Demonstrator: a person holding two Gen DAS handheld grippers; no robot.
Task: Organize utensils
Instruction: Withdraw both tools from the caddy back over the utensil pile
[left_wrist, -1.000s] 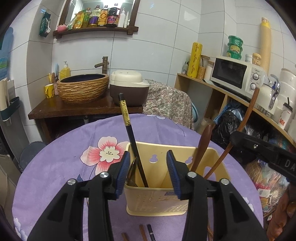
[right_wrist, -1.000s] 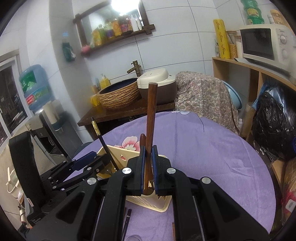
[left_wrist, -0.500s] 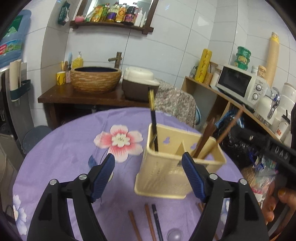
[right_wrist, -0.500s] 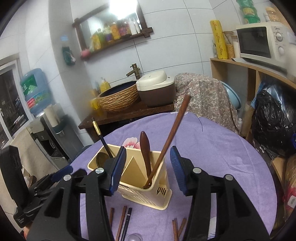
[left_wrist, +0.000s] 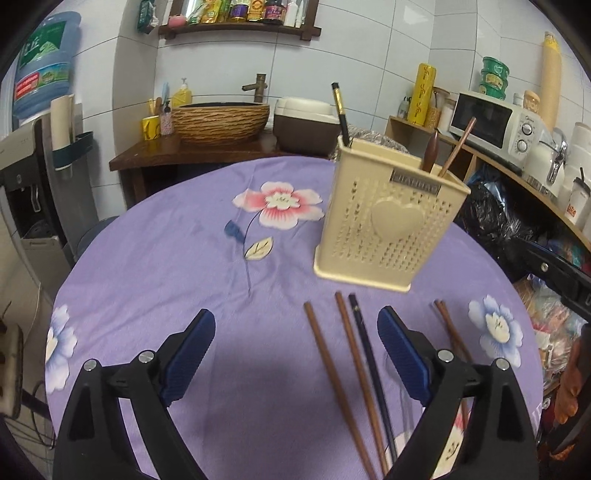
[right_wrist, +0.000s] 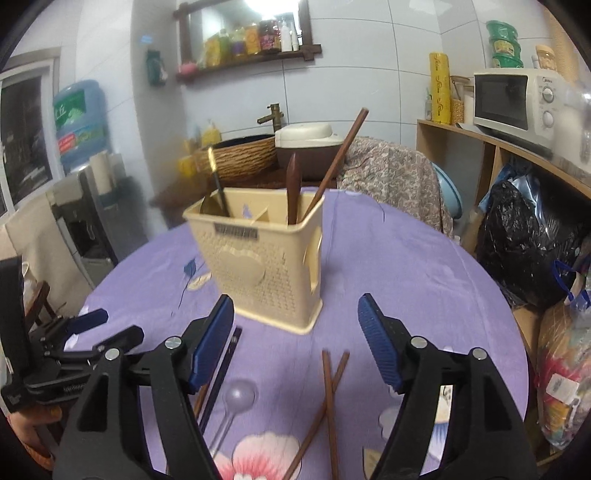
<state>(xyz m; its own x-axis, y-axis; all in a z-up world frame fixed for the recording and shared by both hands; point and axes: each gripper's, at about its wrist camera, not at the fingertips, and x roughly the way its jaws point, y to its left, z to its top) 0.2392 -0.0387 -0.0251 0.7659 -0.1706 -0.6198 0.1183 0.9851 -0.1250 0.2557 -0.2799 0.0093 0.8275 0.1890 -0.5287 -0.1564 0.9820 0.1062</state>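
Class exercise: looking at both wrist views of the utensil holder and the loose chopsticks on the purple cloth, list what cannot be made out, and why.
- Lower ends of the utensils in the cream holder: hidden by its walls, both views.
- Near ends of the three loose chopsticks: cut off at the bottom edge, left wrist view.
- Holder's label: blurred, unreadable, right wrist view.
- Clear spoon: handle hidden behind the opening, empty right gripper.

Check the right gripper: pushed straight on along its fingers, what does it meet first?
Probably the crossed brown chopsticks on the purple cloth, lying between its opening, empty fingers; the cream holder sits farther on, slightly left.
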